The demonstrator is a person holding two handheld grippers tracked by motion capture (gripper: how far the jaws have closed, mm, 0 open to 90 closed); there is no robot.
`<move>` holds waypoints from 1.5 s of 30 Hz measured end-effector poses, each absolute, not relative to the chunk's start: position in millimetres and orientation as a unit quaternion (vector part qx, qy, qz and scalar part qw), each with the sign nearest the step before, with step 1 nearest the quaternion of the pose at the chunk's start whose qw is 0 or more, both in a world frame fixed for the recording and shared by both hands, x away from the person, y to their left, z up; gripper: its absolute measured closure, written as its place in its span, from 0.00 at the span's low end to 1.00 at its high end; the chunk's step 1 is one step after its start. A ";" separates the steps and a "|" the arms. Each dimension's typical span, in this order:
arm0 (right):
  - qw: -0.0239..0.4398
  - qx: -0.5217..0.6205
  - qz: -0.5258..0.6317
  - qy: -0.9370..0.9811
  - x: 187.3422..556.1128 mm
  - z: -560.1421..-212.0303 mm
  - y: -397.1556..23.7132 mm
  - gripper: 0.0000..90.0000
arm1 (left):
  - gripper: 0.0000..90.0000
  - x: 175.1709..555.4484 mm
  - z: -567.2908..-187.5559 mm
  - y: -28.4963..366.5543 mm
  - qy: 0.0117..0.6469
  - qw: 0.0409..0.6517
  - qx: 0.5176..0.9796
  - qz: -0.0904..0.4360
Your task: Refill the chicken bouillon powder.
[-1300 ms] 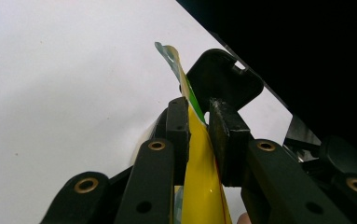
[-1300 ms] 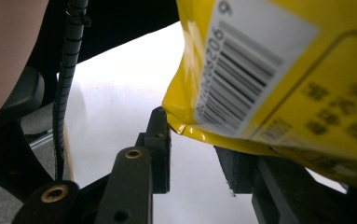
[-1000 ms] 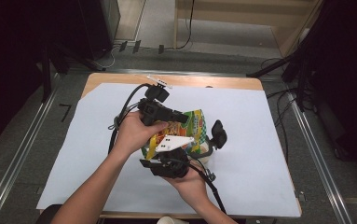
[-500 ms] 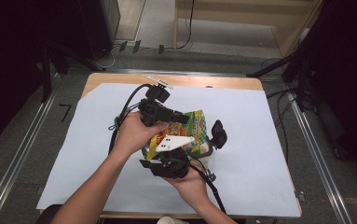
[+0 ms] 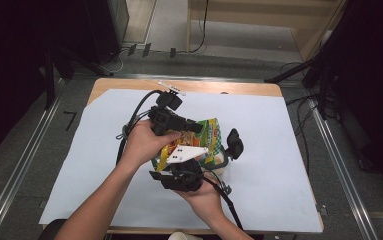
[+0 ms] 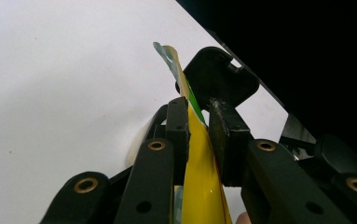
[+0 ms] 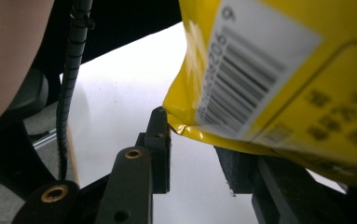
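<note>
high view: yellow-and-green glossy plastic snack bag (image 5: 206,137) is held up over the middle of the white paper sheet (image 5: 279,150) covering the wooden desk (image 5: 129,85), between both hands. left gripper (image 5: 191,126) comes in from the left at the bag's upper edge; right gripper (image 5: 214,165) sits below it, with a white three-cornered plate on top.

left gripper view: left gripper (image 6: 198,122) jaws are clamped on the bag's thin yellow edge (image 6: 199,154), pads pressing both faces.

right gripper view: right gripper (image 7: 197,151) jaws stand apart. the bag's barcode corner (image 7: 260,84) hangs just above the gap, resting near the right jaw. can't tell if the pads touch it.
</note>
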State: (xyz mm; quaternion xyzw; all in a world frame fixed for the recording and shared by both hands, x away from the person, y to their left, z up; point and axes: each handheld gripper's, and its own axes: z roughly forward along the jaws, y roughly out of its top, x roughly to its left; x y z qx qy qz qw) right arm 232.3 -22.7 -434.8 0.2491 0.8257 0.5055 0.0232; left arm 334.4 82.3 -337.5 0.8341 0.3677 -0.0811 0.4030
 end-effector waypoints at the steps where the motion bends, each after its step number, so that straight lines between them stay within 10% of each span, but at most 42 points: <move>1: 0.025 0.246 0.508 0.825 232.2 -436.9 -23.3 0.75 | 0.87 334.2 -338.3 81.8 0.367 0.403 0.834 -0.084; 45: 0.008 0.253 0.495 0.831 231.6 -483.9 -25.7 0.61 | 0.99 337.1 -370.3 82.9 0.350 0.353 0.859 -0.120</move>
